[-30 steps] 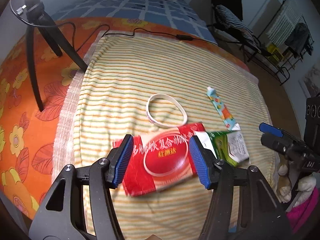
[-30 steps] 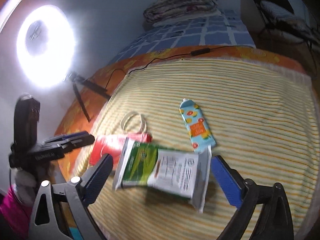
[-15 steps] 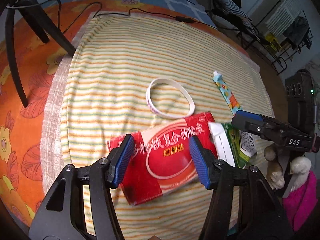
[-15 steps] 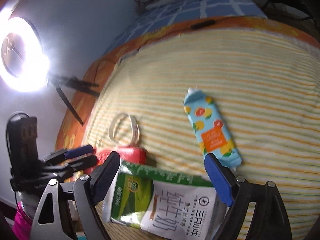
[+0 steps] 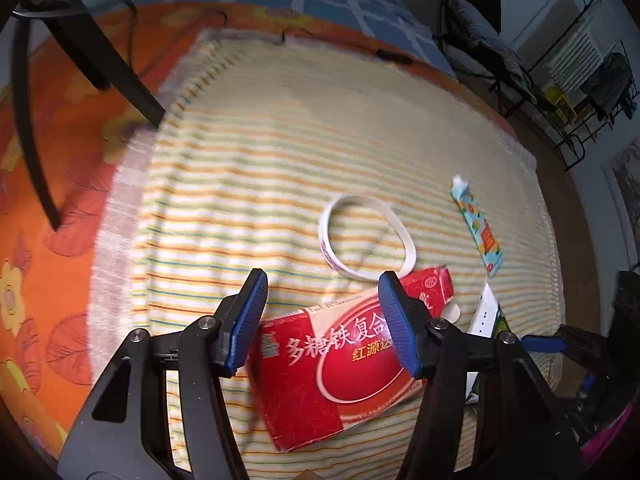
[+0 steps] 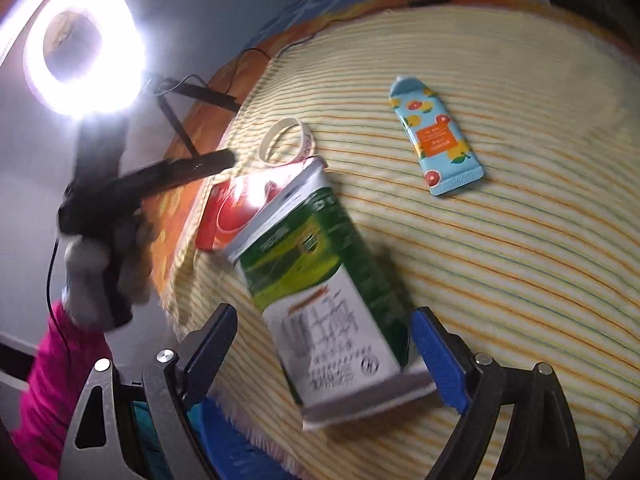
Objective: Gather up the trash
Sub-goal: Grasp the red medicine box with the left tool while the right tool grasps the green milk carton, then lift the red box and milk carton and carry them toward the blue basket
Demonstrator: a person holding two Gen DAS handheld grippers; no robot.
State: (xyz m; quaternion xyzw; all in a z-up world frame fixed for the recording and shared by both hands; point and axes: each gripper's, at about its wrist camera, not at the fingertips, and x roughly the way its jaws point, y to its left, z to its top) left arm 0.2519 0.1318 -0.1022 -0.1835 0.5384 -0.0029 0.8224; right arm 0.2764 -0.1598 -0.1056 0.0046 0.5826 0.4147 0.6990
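Each wrist camera looks steeply down along its own gripper, close above the striped blanket (image 5: pixel 280 152), both views sharing the red box (image 5: pixel 320 376), white ring (image 6: pixel 286 140) and blue tube (image 6: pixel 436 136) ahead.

A lit ring light (image 6: pixel 82 46) (on a black tripod (image 5: pixel 72 44)) beside the striped blanket (image 5: pixel 304 152).

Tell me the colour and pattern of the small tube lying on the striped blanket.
The tube is light blue with citrus-fruit prints and an orange label; the right wrist view shows it best.
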